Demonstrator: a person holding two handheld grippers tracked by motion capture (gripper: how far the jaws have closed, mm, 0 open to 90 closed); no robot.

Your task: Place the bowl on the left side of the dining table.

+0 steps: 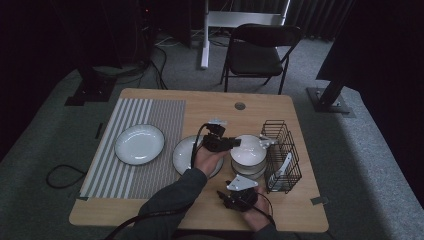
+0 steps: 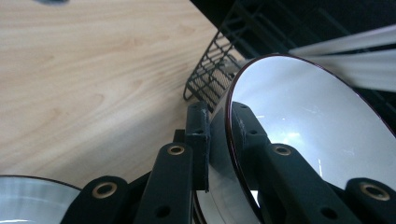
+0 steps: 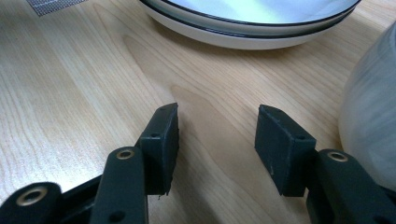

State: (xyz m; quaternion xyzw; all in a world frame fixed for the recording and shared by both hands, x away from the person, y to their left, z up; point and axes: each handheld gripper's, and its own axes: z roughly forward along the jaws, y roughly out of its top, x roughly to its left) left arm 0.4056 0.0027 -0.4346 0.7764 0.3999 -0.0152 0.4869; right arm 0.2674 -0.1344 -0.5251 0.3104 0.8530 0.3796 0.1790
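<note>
As the table was seen from above: a wooden table [image 1: 150, 205] was shown with a striped placemat [image 1: 125, 120] on its left part, a white plate [image 1: 139, 144] lying on the mat, and a black wire rack [image 1: 281, 155] standing at the right.

Task's thing: the top plate [image 2: 317, 126], white with a dark rim, was lifted at one edge from a stack of plates [image 1: 248, 159] set just left of the rack.

Left gripper [image 1: 235, 143]: it was held over the middle of the table, and its jaws were closed on the rim of the top plate.

Grip detail: in the left gripper view the rim was seen clamped between the two black pads, one pad pressed on the plate's underside and the other on its upper face.

Plate relative to the tongs: the plate was seen tilted, extending up and away from the jaws toward the rack, with the rack's wires just behind it.

Second stack [image 3: 252, 23]: two shallow plates were seen stacked just left of the left hand [image 1: 207, 159], partly on the mat's edge.

Right gripper [image 3: 217, 140]: it was held low near the table's front edge, in front of the stack of plates, with its jaws standing apart and nothing between them but bare wood.

Right gripper's surroundings: the second stack was seen ahead of its jaws, well apart from them.
</note>
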